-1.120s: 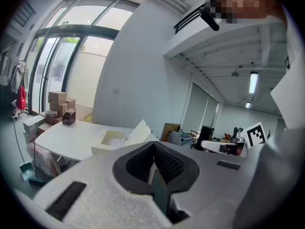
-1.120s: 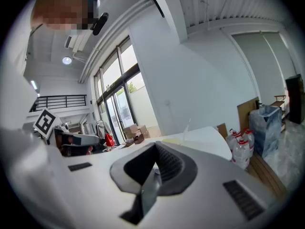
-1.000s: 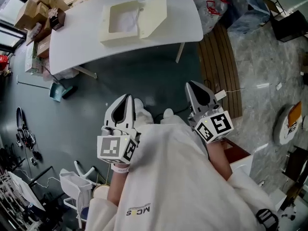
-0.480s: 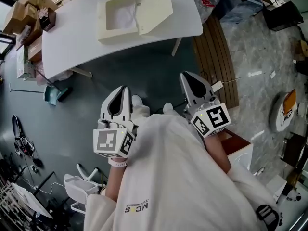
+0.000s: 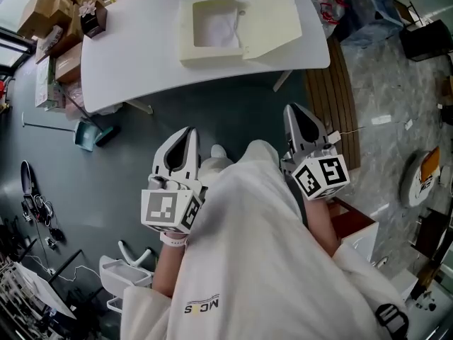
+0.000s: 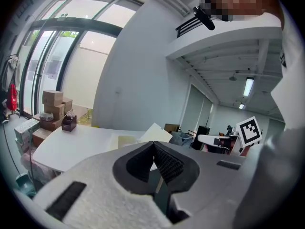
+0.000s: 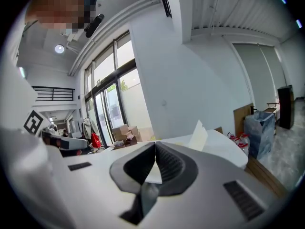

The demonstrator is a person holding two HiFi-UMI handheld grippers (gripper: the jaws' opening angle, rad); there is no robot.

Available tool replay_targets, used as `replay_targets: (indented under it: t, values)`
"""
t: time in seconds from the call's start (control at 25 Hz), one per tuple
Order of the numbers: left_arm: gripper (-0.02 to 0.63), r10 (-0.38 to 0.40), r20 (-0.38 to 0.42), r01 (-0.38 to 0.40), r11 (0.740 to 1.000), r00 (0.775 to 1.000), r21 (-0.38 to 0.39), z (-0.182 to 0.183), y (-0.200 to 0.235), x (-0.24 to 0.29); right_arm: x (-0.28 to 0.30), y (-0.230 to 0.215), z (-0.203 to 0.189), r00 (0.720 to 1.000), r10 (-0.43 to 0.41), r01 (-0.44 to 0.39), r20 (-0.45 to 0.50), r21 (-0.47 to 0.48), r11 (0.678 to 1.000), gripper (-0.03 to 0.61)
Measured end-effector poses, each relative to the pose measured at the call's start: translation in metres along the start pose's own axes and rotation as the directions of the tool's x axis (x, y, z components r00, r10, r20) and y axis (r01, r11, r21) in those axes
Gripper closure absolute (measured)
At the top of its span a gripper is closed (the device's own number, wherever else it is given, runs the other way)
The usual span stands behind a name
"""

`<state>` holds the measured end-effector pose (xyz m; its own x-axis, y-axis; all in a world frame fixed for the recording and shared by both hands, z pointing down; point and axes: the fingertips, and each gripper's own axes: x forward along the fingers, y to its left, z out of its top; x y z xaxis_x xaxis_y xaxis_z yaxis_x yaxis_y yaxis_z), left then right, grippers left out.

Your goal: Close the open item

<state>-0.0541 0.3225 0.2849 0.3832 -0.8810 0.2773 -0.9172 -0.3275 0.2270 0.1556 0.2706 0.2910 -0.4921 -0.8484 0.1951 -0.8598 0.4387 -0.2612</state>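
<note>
Both pairs of jaws closed on nothing, my left gripper (image 5: pixel 185 134) and right gripper (image 5: pixel 299 113) sit well short of the white table (image 5: pixel 127 55); the open box (image 5: pixel 212 54) lies ahead on it, raised lid (image 5: pixel 272 20) on my right gripper's side.

Table (image 5: pixel 141 55) with open box (image 5: pixel 212 54): shifted rightward along the top of the frame. Right gripper (image 5: pixel 302 115): displaced rightward, slightly higher in the frame.

surface: white table (image 5: pixel 134 62) | on it: open cream box (image 5: pixel 212 54), small dark box (image 5: pixel 93 22)
</note>
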Motion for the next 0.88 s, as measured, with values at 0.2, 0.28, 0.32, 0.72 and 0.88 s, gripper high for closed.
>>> replay_targets:
  t: [0.2,0.28,0.32,0.72,0.88]
  values:
    - [0.589,0.001,-0.025,-0.002,0.999,1.0,-0.034,-0.004,0.023,-0.002,0.013,0.018,-0.004,1.0,0.006,-0.007,-0.022,-0.019,1.0,0.563]
    - [0.589,-0.01,-0.03,0.009,0.999,0.999,-0.046,-0.003,0.026,0.007,0.022,0.019,0.0,0.999,0.022,-0.023,-0.032,-0.04,0.999,0.565]
    - [0.589,-0.018,-0.035,0.016,0.999,0.999,-0.047,-0.003,0.026,0.012,0.028,0.018,0.002,0.999,0.031,-0.033,-0.037,-0.045,0.998,0.565]
    - [0.589,-0.015,-0.071,0.014,1.0,0.997,-0.016,0.016,0.054,0.088,0.105,-0.024,0.011,0.996,0.054,-0.052,-0.076,0.023,0.998,0.566]
    - [0.589,-0.006,-0.078,0.007,1.0,0.997,0.003,0.037,0.07,0.131,0.147,-0.042,0.022,0.992,0.083,-0.083,-0.094,0.002,0.997,0.566]
